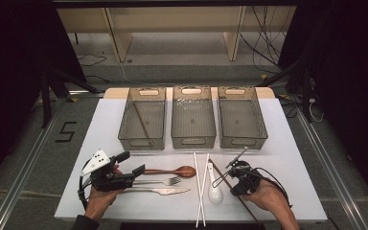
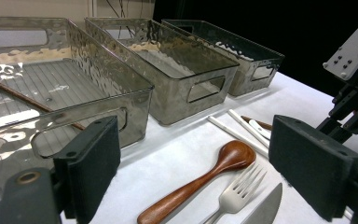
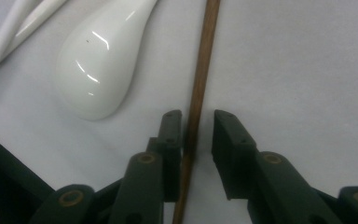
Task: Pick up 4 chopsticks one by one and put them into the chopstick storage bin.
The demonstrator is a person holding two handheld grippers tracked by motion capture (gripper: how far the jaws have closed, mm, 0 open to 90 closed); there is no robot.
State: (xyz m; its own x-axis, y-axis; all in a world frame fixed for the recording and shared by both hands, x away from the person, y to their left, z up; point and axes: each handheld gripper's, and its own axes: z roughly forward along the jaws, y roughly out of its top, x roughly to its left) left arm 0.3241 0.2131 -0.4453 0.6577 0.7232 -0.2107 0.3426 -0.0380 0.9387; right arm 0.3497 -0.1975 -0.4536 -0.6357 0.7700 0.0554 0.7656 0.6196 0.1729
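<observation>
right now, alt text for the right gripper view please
The right gripper straddles a brown chopstick on the white table, its black jaws slightly apart with the stick against one of them. A white spoon lies beside it.

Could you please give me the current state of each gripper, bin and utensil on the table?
Left gripper: open, over the cutlery.
Right gripper: open, jaws astride the brown chopstick, which lies flat.
Left bin: holds one brown stick.
Middle bin: empty.
Right bin: empty.
Wooden spoon, fork, knife, white chopsticks, white spoon: lying flat, untouched.
</observation>
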